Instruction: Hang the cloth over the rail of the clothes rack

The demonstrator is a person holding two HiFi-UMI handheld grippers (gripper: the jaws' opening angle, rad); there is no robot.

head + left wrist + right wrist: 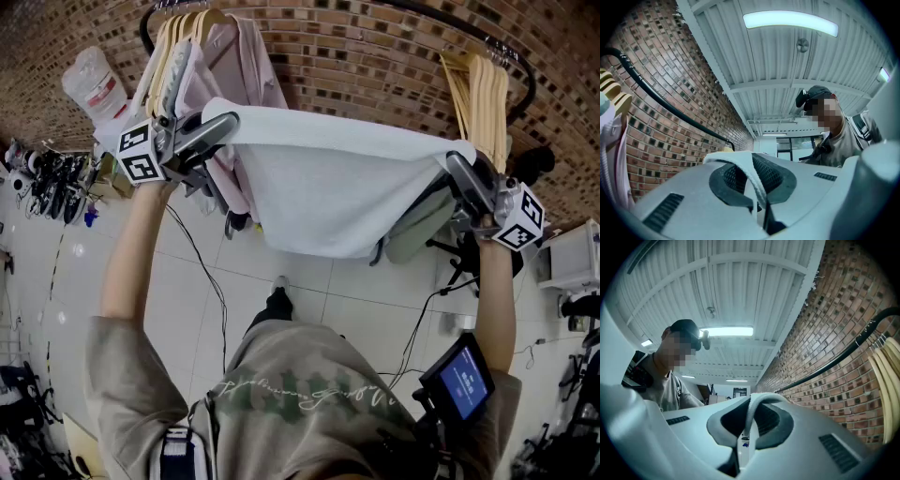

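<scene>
Brick wall (375, 56) fills the background above a pale tiled floor (309, 291), and a black curved rail (667, 108) runs along the wall. Wooden hangers (483, 89) hang from the rail at the right. At the left, another bunch of hangers (183, 33) hangs beside a pink garment (248, 66). A person stands below with both arms raised and holds a white cloth (347, 178) stretched wide between the two tools. The left gripper (220, 127) has its jaws clenched on the cloth's upper left corner. In the left gripper view a folded white edge (757, 180) is pinched between the dark pads. The right gripper (459, 169) is likewise clamped on the upper right corner, and the right gripper view shows a loop of the cloth (750, 420) squeezed between its jaws. The top edge of the cloth runs nearly straight from one gripper to the other, and the rest hangs down in a broad sheet between the two groups of hangers. From the steep head view the cloth seems to sit short of the rail and clear of it, though the angle makes this hard to judge. A small lit screen (464, 380) sits at the person's waist on the right.
</scene>
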